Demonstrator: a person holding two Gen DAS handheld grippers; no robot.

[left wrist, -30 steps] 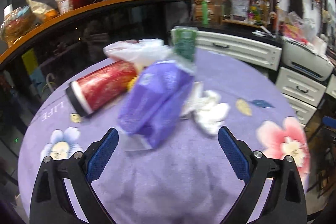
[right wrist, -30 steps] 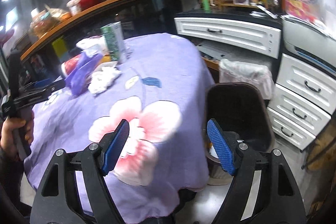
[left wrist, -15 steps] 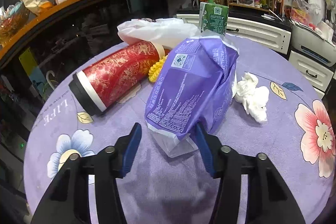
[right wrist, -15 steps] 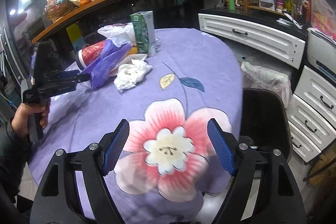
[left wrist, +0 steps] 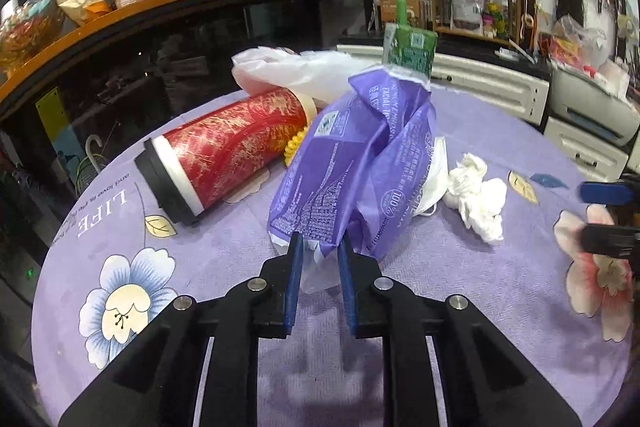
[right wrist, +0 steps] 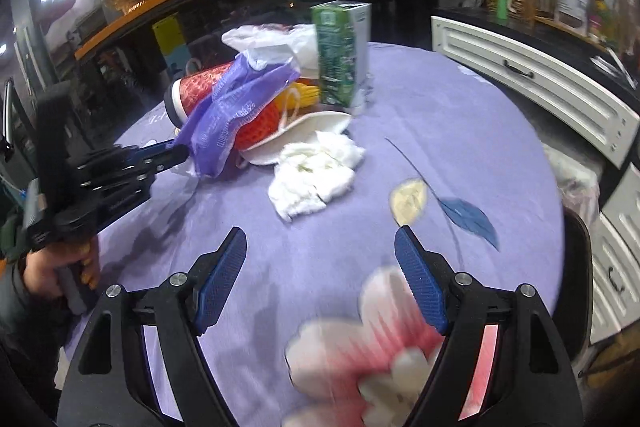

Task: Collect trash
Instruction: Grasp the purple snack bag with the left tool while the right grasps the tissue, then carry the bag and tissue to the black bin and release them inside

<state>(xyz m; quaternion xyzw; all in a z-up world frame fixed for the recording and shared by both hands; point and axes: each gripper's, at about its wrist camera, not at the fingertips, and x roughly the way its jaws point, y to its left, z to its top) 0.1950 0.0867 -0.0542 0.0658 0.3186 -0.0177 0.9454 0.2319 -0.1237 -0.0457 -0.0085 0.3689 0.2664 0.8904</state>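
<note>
My left gripper (left wrist: 320, 247) is shut on the near end of a crumpled purple tissue wrapper (left wrist: 352, 163) on the purple flowered tablecloth (left wrist: 224, 259). The same wrapper (right wrist: 236, 107) and left gripper (right wrist: 176, 151) show in the right wrist view. Crumpled white tissue (left wrist: 478, 195) lies to the wrapper's right; it also shows in the right wrist view (right wrist: 316, 175). My right gripper (right wrist: 320, 251) is open and empty, above the cloth a little short of the tissue. Its blue tips (left wrist: 608, 191) show at the left wrist view's right edge.
A red cylinder can (left wrist: 228, 155) lies on its side at the left. A white plastic bag (left wrist: 296, 71), a green carton (right wrist: 340, 55), a white mask (right wrist: 304, 131) and an orange net (right wrist: 256, 127) sit behind. White drawers (right wrist: 532, 83) stand right; a black bin (right wrist: 578, 275) is beside the table.
My left gripper has closed on the purple wrapper's near end, crumpling it. My right gripper has moved over the table toward the white tissue.
</note>
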